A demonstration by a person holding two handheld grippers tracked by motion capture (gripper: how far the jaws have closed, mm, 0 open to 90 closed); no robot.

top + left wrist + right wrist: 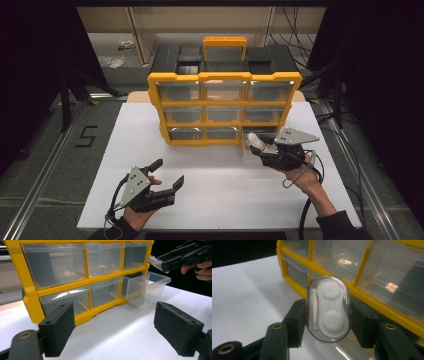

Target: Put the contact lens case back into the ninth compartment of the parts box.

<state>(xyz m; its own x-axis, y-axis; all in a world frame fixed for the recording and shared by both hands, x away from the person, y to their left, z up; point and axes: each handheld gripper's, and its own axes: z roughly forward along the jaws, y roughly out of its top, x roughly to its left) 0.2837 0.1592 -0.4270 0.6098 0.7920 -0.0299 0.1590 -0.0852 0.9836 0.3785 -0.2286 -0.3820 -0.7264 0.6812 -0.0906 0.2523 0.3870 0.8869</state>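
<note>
Left tongs [167, 175] spread | right tongs [327, 315] clamping clear case [327, 308] | over drawer [146, 288]

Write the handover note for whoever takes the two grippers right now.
Right gripper: shut on a clear oval case with a white contact lens holder inside, held over the pulled-out bottom-right drawer of the yellow drawer organizer.
Left gripper: open, holding nothing, low over the white table.
Done: drawer opened, case in hand.
Left, probably: drop the case in the drawer and push it shut.
</note>
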